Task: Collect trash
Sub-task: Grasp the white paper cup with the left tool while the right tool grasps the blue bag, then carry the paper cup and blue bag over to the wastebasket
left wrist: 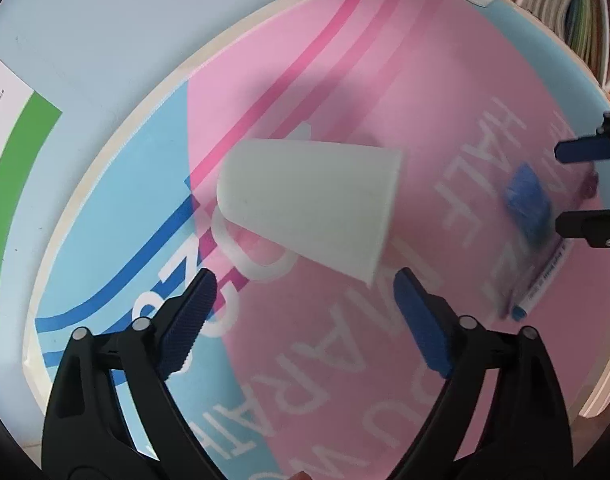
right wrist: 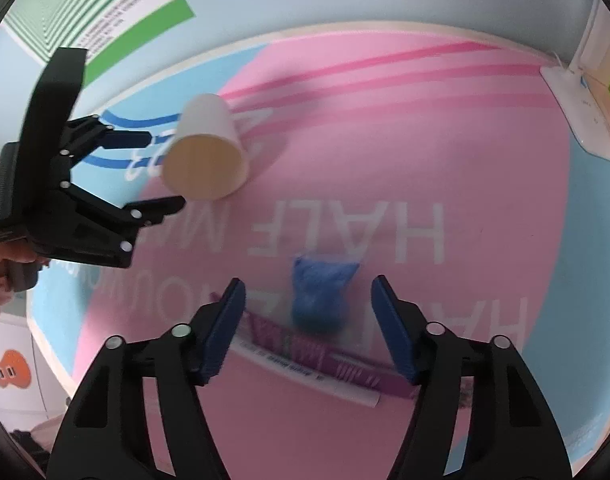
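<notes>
Jaws on my left gripper (left wrist: 305, 292) stood spread wide, gripping nothing, just short of a white paper cup (left wrist: 311, 206) lying on its side with its tan inside showing. My right gripper (right wrist: 307, 320) was likewise spread above a clear plastic wrapper holding a crumpled blue wad (right wrist: 321, 296). Both things lay apart on the glossy pink and blue worktop (right wrist: 445, 152), printed with white letters, against a pale blue wall (left wrist: 105, 20).

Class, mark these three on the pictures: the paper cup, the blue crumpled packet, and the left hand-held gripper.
paper cup (left wrist: 309, 204), left wrist view, on its white side wall.
blue crumpled packet (right wrist: 321, 296), right wrist view, on its middle.
left hand-held gripper (left wrist: 305, 280), left wrist view, midway between its fingertips.
</notes>
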